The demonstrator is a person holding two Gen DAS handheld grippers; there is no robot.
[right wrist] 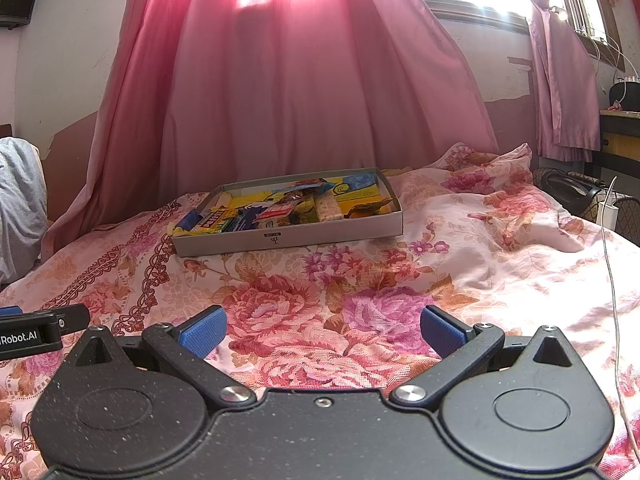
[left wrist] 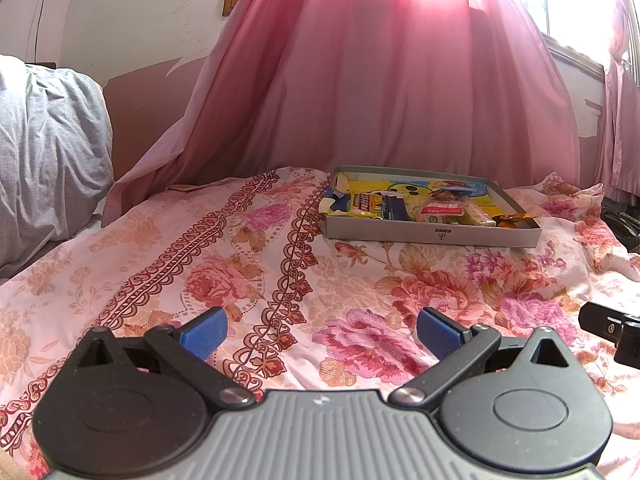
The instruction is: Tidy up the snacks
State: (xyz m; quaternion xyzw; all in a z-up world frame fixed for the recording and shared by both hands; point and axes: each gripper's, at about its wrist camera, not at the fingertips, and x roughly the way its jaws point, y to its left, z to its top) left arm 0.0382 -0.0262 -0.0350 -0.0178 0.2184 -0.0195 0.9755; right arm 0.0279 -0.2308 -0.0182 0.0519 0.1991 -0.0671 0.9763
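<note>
1. Grey bedding [left wrist: 48, 152], bunched at the far left against the wall; crumpled, resting at the edge of the bed.
2. Floral bedsheet [left wrist: 240, 264], pink and orange roses with a dark red scrolled border; covers the whole bed; wrinkled toward the right.
3. Left gripper [left wrist: 322, 332], low over the sheet near the front; blue-padded fingers [left wrist: 204, 336] spread wide apart with nothing between them.
4. Pink curtain [left wrist: 360, 100], hanging behind the bed; sunlit from the window at its top; its hem lying on the sheet at the left.
5. Grey cardboard box [left wrist: 432, 236], shallow and lidless; sits on the sheet at the far side, just before the curtain, well apart from both grippers.
6. Snacks [left wrist: 408, 204], mixed packets in yellow, blue, red and pale wrappers; all lying inside the box, crowded together.
7. Right gripper [right wrist: 323, 330], low over the sheet beside the left one; its blue fingers likewise spread, empty.
8. White cable [right wrist: 614, 280], trailing down the right edge of the bed.
</note>
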